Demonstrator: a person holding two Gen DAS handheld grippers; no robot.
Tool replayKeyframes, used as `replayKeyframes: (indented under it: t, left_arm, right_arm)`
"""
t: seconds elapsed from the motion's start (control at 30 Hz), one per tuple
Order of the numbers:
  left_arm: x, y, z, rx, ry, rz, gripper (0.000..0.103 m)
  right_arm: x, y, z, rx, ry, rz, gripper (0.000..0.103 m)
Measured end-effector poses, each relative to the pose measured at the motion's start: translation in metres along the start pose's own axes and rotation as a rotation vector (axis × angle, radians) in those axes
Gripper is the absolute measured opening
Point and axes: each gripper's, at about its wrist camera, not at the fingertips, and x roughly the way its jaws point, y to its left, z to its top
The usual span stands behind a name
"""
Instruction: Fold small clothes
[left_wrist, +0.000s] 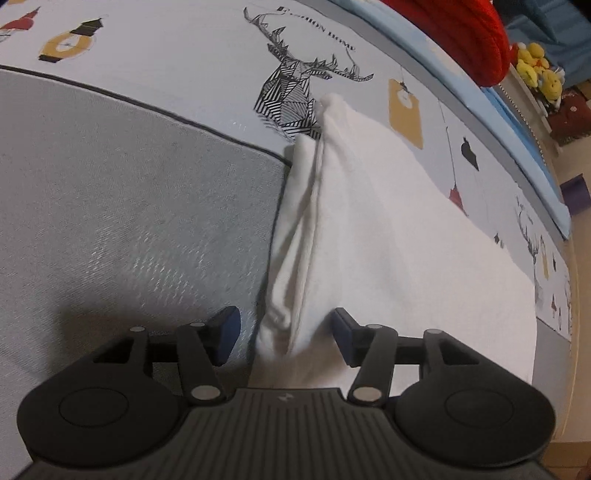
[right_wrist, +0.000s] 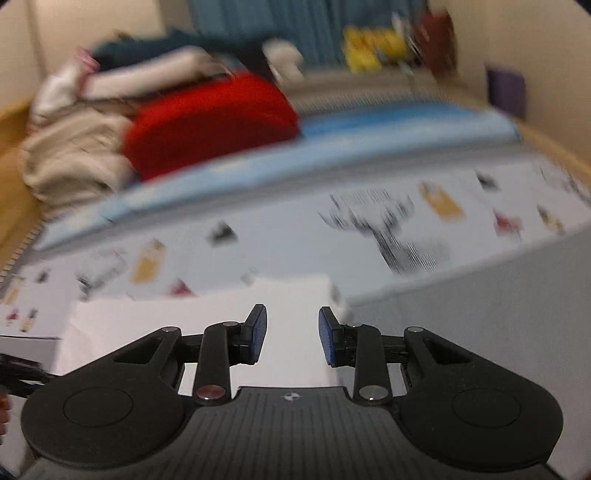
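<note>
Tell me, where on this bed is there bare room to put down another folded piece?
The grey panel left of the white garment lies bare, as does the printed sheet beyond it. The far edge is crowded with a red bundle and beige clothes.

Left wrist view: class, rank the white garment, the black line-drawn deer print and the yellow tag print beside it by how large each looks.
1. white garment, by far the largest, though it lies nearest the camera.
2. deer print.
3. yellow tag print, smallest.
</note>
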Motion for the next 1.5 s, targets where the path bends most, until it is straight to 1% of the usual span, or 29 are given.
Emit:
replayKeyframes:
  t: [0.07, 0.1, 0.17, 0.2, 0.3, 0.33, 0.4, 0.43, 0.47, 0.5, 0.57, 0.63, 0.7, 0.77, 0.83, 0.87, 0.9, 0.93, 1.0, 1.03, 1.07, 1.1, 1.17, 1.23, 1.27, 1.3, 1.5]
  left_arm:
    - [0.003, -0.003, 0.002, 0.008, -0.010, -0.016, 0.060]
    - [0.005, -0.005, 0.003, 0.008, -0.013, -0.022, 0.060]
    - [0.009, -0.010, 0.005, 0.016, -0.022, -0.030, 0.060]
    - [0.012, -0.014, 0.006, 0.026, -0.026, -0.029, 0.061]
    - [0.016, -0.021, 0.006, 0.060, -0.044, -0.013, 0.061]
    - [0.017, -0.023, 0.006, 0.074, -0.053, -0.004, 0.058]
    - [0.016, -0.026, 0.005, 0.117, -0.068, 0.025, 0.036]
    - [0.015, -0.026, 0.004, 0.128, -0.068, 0.015, 0.032]
    - [0.013, -0.026, 0.005, 0.131, -0.068, -0.001, 0.021]
    - [0.011, -0.025, 0.005, 0.139, -0.072, -0.008, 0.018]
    - [0.005, -0.027, 0.003, 0.177, -0.081, -0.001, 0.016]
    - [-0.001, -0.026, 0.001, 0.198, -0.089, 0.026, 0.016]
    - [-0.008, -0.021, -0.001, 0.216, -0.094, 0.075, 0.016]
    - [-0.016, -0.010, 0.001, 0.197, -0.096, 0.109, 0.016]
    - [-0.024, -0.004, 0.001, 0.231, -0.115, 0.163, 0.017]
    - [-0.026, -0.002, 0.001, 0.251, -0.122, 0.194, 0.018]
    - [-0.027, 0.002, 0.003, 0.253, -0.121, 0.215, 0.021]
    - [-0.027, 0.009, 0.004, 0.235, -0.110, 0.215, 0.024]
    - [-0.026, 0.024, 0.010, 0.172, -0.094, 0.173, 0.036]
    - [-0.026, 0.030, 0.012, 0.144, -0.091, 0.155, 0.040]
    - [-0.024, 0.037, 0.015, 0.113, -0.085, 0.147, 0.049]
    - [-0.023, 0.043, 0.017, 0.085, -0.078, 0.140, 0.054]
    - [-0.020, 0.051, 0.020, 0.041, -0.070, 0.115, 0.055]
    - [-0.020, 0.050, 0.019, 0.049, -0.073, 0.114, 0.053]
    - [-0.019, 0.047, 0.019, 0.075, -0.075, 0.119, 0.044]
    - [-0.018, 0.042, 0.019, 0.097, -0.073, 0.103, 0.028]
    - [-0.023, 0.031, 0.017, 0.106, -0.091, 0.119, 0.019]
  right_arm:
    - [-0.006, 0.010, -0.006, -0.035, -0.055, 0.021, 0.032]
    - [-0.006, 0.013, -0.008, -0.049, -0.071, 0.016, 0.032]
    - [-0.002, 0.015, -0.013, -0.058, -0.075, -0.004, 0.032]
    - [0.002, 0.015, -0.015, -0.059, -0.071, -0.025, 0.032]
    - [0.012, 0.018, -0.019, -0.067, -0.053, -0.091, 0.032]
    - [0.015, 0.017, -0.020, -0.057, -0.044, -0.094, 0.032]
    - [0.024, 0.017, -0.022, -0.040, -0.013, -0.099, 0.032]
    - [0.029, 0.018, -0.025, -0.038, 0.002, -0.103, 0.032]
    - [0.032, 0.019, -0.026, -0.042, 0.013, -0.109, 0.032]
    - [0.035, 0.020, -0.027, -0.050, 0.018, -0.118, 0.032]
    - [0.039, 0.024, -0.029, -0.048, 0.022, -0.129, 0.032]
    - [0.044, 0.026, -0.030, -0.039, 0.034, -0.130, 0.032]
    - [0.046, 0.029, -0.031, -0.042, 0.039, -0.132, 0.032]
    - [0.049, 0.033, -0.032, -0.050, 0.042, -0.133, 0.032]
    - [0.052, 0.037, -0.033, -0.053, 0.047, -0.132, 0.032]
    - [0.053, 0.039, -0.033, -0.053, 0.049, -0.130, 0.032]
    - [0.055, 0.041, -0.033, -0.053, 0.052, -0.126, 0.032]
    - [0.056, 0.043, -0.034, -0.055, 0.055, -0.124, 0.032]
    - [0.058, 0.047, -0.034, -0.061, 0.060, -0.122, 0.032]
    - [0.059, 0.048, -0.035, -0.063, 0.062, -0.120, 0.032]
    - [0.059, 0.049, -0.035, -0.065, 0.064, -0.116, 0.032]
    - [0.059, 0.050, -0.035, -0.067, 0.066, -0.113, 0.032]
    - [0.059, 0.051, -0.034, -0.076, 0.070, -0.106, 0.032]
    - [0.059, 0.052, -0.033, -0.092, 0.073, -0.100, 0.032]
    - [0.059, 0.051, -0.032, -0.098, 0.073, -0.100, 0.032]
    - [0.059, 0.051, -0.031, -0.103, 0.074, -0.099, 0.032]
    - [0.062, 0.045, -0.027, -0.117, 0.081, -0.113, 0.032]
